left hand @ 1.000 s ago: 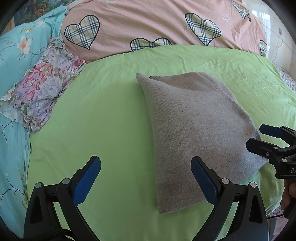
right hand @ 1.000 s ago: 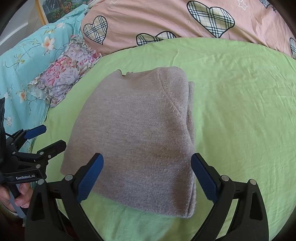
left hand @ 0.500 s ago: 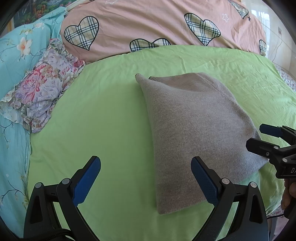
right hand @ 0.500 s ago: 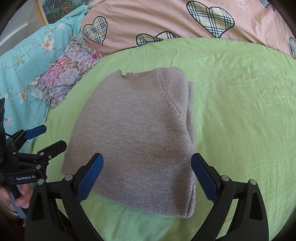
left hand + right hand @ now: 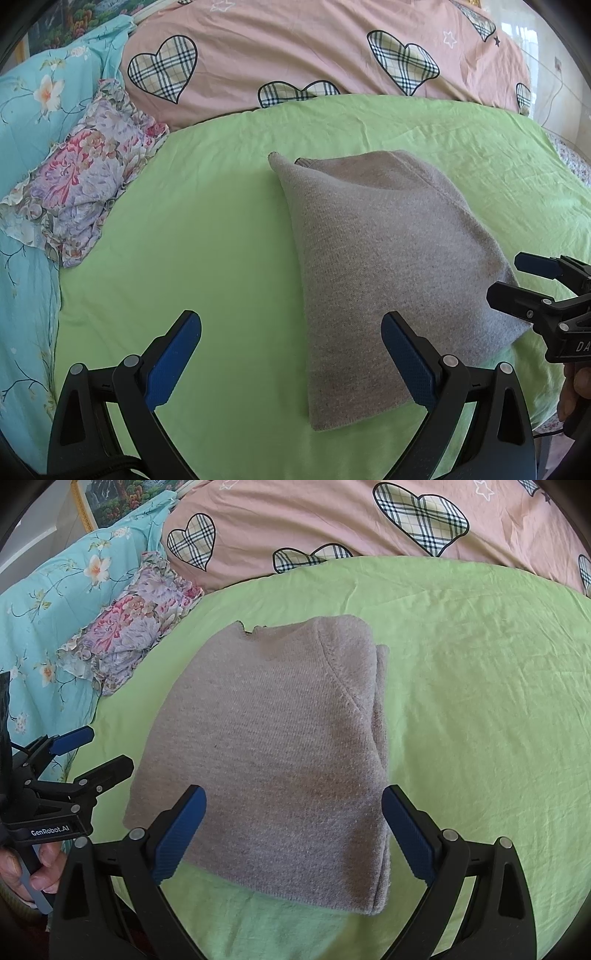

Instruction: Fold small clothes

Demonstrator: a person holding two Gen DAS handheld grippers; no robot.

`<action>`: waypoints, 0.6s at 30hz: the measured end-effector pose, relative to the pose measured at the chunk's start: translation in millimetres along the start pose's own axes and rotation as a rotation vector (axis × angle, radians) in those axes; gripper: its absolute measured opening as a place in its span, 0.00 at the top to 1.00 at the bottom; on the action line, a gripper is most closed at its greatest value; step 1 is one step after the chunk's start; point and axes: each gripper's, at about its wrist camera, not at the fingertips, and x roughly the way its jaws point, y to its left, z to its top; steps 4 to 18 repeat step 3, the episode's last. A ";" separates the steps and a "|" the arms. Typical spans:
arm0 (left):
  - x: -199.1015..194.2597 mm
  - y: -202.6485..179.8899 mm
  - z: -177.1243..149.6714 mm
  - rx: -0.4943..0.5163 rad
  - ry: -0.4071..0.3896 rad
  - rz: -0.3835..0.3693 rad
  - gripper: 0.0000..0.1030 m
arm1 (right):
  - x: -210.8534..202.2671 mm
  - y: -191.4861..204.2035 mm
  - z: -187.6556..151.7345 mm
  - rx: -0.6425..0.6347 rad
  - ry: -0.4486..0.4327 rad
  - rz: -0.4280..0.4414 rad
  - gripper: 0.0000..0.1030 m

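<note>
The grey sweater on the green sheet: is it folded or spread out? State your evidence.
Folded. The grey sweater forms a compact rectangle with stacked layers along its right edge.

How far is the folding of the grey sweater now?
Done: the grey sweater lies folded into a compact stack on the green sheet. In hand: nothing; the left hand-held gripper and right hand-held gripper are open. Left: maybe only putting it away.

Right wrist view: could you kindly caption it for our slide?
Folded grey sweater lying on a green sheet, open right tongs above it.
</note>
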 end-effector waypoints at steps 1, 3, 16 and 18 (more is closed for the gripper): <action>-0.2 -0.2 0.4 0.000 -0.001 0.000 0.05 | 0.0 0.4 0.1 0.000 0.000 0.001 0.07; -1.2 -0.9 0.4 -0.001 -0.001 -0.001 0.04 | 0.1 0.0 -1.0 0.002 -0.002 0.003 0.07; -1.2 -0.9 0.4 -0.001 -0.001 -0.001 0.04 | 0.1 0.0 -1.0 0.002 -0.002 0.003 0.07; -1.2 -0.9 0.4 -0.001 -0.001 -0.001 0.04 | 0.1 0.0 -1.0 0.002 -0.002 0.003 0.07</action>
